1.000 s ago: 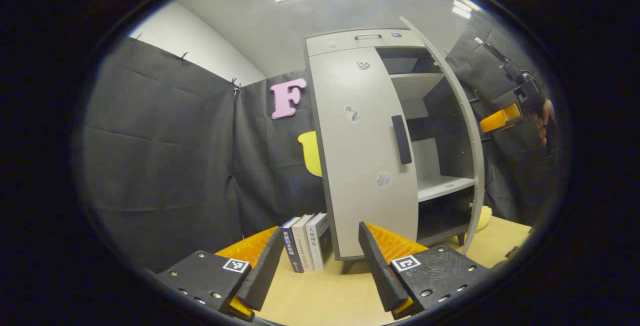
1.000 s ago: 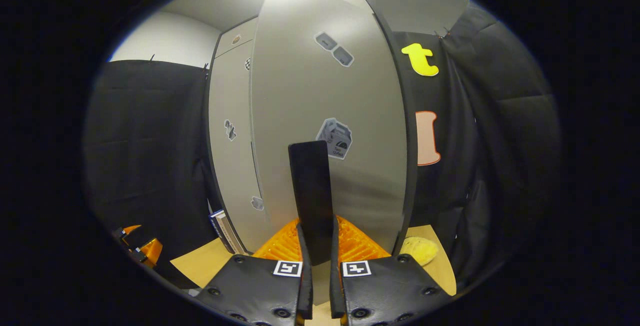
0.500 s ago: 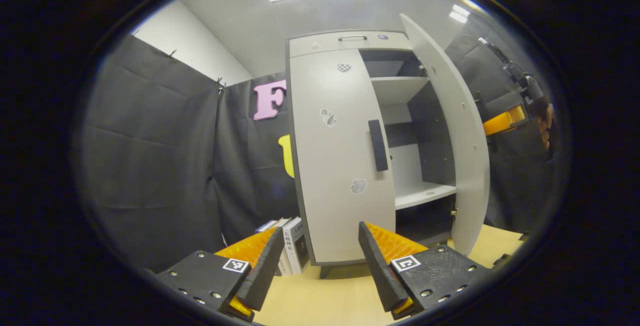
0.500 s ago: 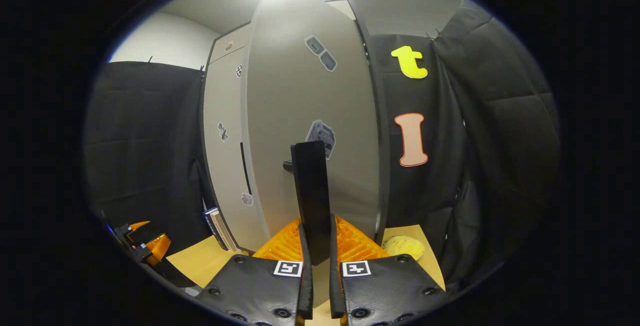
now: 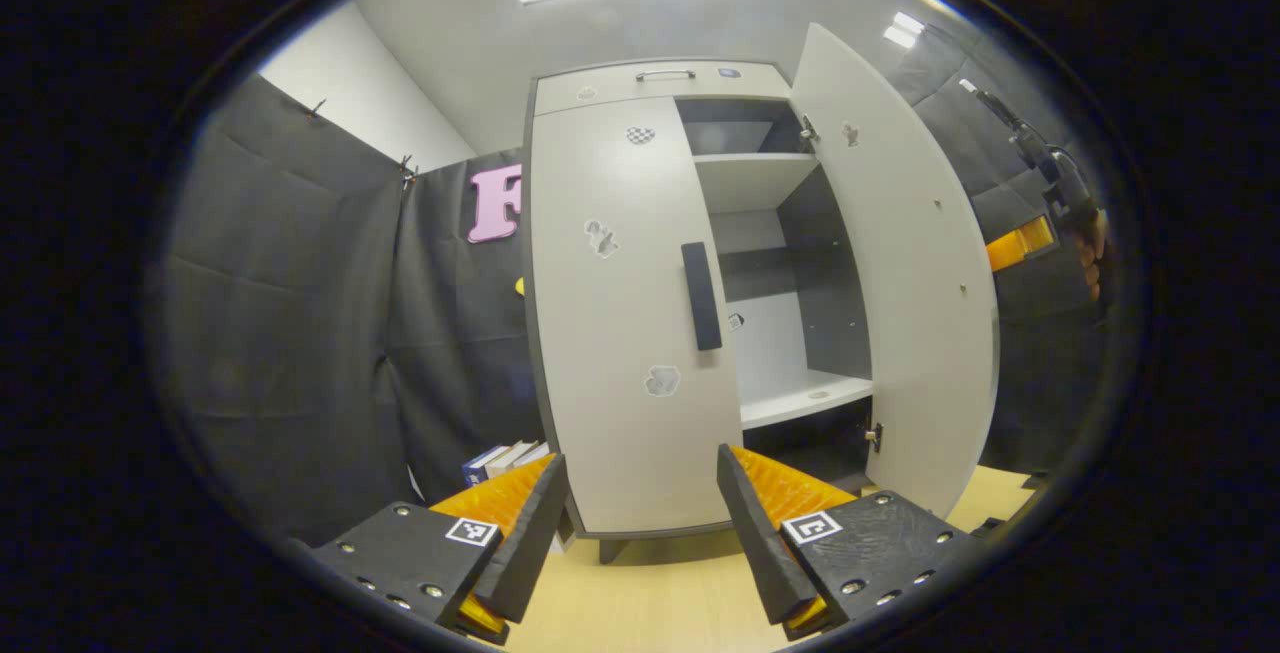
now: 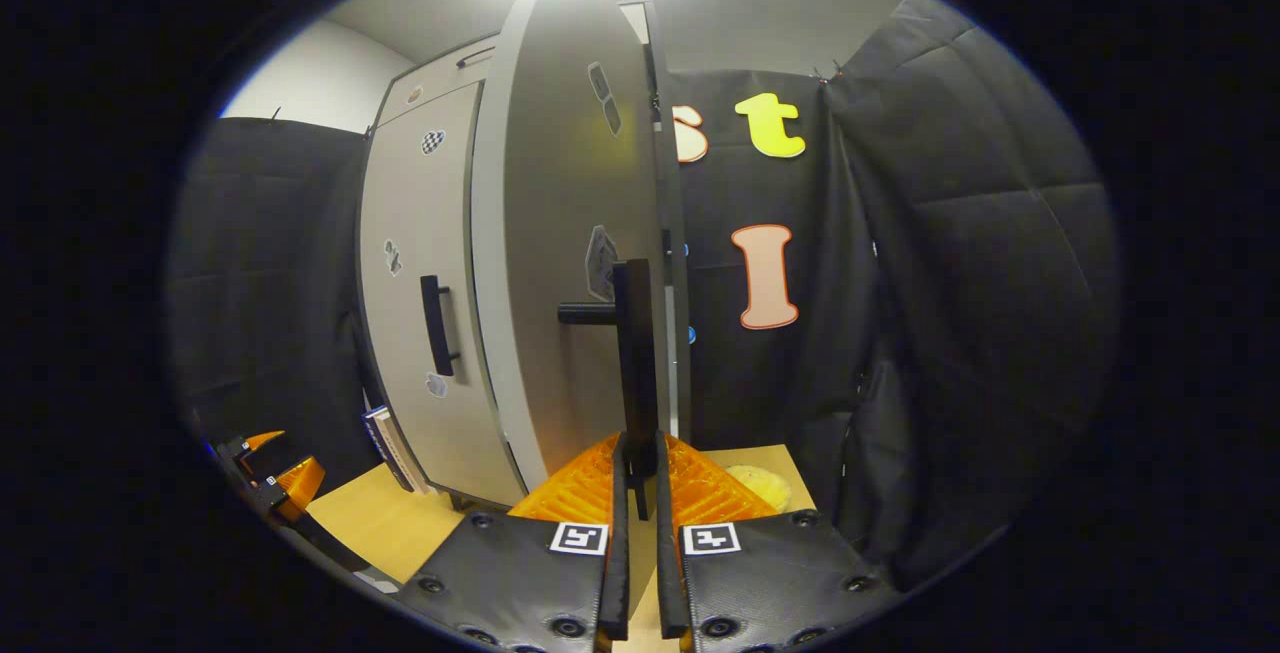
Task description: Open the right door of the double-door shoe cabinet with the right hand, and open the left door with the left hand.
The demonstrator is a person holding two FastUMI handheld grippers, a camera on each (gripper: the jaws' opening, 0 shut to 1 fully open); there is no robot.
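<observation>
My right hand-held gripper (image 6: 637,493) has its fingers pressed together on the lower end of the right door handle (image 6: 636,353), a dark vertical bar that stands off the right door (image 6: 560,263) on a short post. That door is swung well out from the shoe cabinet (image 5: 660,83), and in the left gripper view I see its pale inner face (image 5: 900,263) with the hinges along its edge and, beyond it near the rim, the right hand-held gripper (image 5: 1015,245) with a hand (image 5: 1090,253) behind it. My left hand-held gripper (image 5: 640,523) hovers with its fingers spread wide apart, holding nothing, low in front of the cabinet's base and well short of the left door (image 5: 620,323). The left door is closed, its dark left door handle (image 5: 701,295) upright near the inner edge. Through the open right half I see pale shelves (image 5: 800,398) and a dark back panel. A few books (image 5: 505,458) stand on the worktop (image 5: 650,603) just left of the cabinet. On the worktop right of the cabinet lies a yellow thing (image 6: 760,483), perhaps a sponge; I cannot tell for sure.
</observation>
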